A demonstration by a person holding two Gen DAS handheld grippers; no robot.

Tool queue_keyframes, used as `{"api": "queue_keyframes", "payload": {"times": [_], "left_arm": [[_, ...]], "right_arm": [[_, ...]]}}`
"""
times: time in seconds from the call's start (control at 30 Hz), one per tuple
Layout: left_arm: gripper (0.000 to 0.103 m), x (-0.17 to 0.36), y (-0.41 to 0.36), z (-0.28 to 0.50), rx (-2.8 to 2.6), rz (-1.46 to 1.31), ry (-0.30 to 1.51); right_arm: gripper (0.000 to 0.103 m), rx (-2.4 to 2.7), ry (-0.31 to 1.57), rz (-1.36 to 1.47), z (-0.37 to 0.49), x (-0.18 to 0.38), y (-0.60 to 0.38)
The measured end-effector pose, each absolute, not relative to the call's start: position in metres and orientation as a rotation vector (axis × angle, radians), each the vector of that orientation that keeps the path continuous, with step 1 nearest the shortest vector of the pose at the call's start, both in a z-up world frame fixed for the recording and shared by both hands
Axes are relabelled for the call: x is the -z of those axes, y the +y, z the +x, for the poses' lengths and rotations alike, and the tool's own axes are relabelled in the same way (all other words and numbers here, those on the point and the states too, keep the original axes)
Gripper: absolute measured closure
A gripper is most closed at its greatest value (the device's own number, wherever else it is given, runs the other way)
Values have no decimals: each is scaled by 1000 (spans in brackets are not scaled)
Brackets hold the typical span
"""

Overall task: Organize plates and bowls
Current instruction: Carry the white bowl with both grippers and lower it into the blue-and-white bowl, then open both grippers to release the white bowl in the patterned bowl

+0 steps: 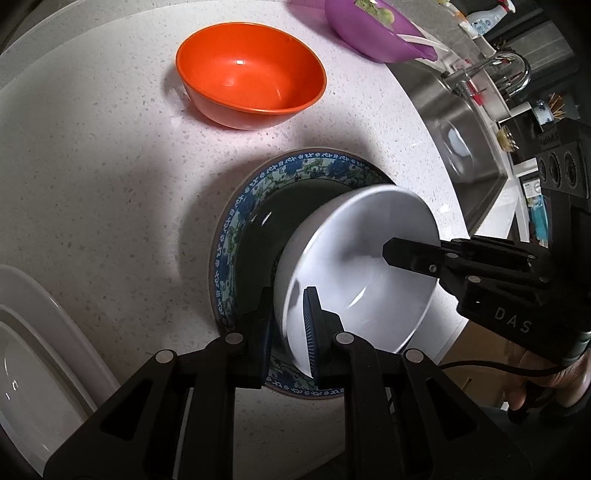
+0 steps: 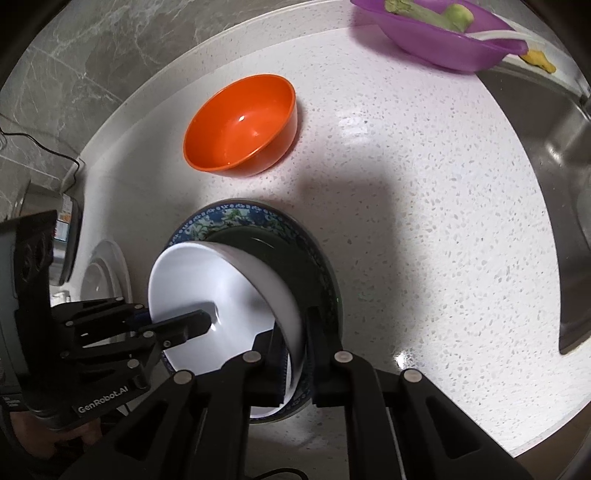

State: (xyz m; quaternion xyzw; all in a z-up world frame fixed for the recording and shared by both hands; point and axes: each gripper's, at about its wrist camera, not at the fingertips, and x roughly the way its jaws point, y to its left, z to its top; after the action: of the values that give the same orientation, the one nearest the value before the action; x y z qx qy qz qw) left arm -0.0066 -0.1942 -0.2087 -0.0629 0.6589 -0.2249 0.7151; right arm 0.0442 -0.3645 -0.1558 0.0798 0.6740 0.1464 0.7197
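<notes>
A white bowl hangs tilted just above a dark green plate, which lies on a blue-patterned plate. My left gripper is shut on the bowl's left rim, one finger inside, one outside. My right gripper is shut on the opposite rim; it shows in the left wrist view. The left gripper shows in the right wrist view. An orange bowl stands empty further back on the counter.
A purple bowl with green vegetables sits at the back by the steel sink. White dishes stand at the left. The speckled white counter ends at a front edge.
</notes>
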Motion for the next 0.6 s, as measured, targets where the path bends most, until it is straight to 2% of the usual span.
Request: {"api": "queue_keyframes", "payload": {"times": [0.1,0.2,0.23,0.27,0.6], "left_arm": [[83,204,-193,-7,498,-151,1437],[65,196,-189,-7,508,-179,1409],[52,194,-188,-7,511,-185,1401],[48,190,-187,-7,516,-193,1389],[48,174,-179,-5,516,-220,1354]], "right_arm": [[94,-313,1494,160,45,156,-362],[94,-301,1499,138,45,156,-353],[94,-300,1500,132,45,157,-354],[94,-298,1504,128,46,157,-352],[94,-296,1515,125,41,163,-341]]}}
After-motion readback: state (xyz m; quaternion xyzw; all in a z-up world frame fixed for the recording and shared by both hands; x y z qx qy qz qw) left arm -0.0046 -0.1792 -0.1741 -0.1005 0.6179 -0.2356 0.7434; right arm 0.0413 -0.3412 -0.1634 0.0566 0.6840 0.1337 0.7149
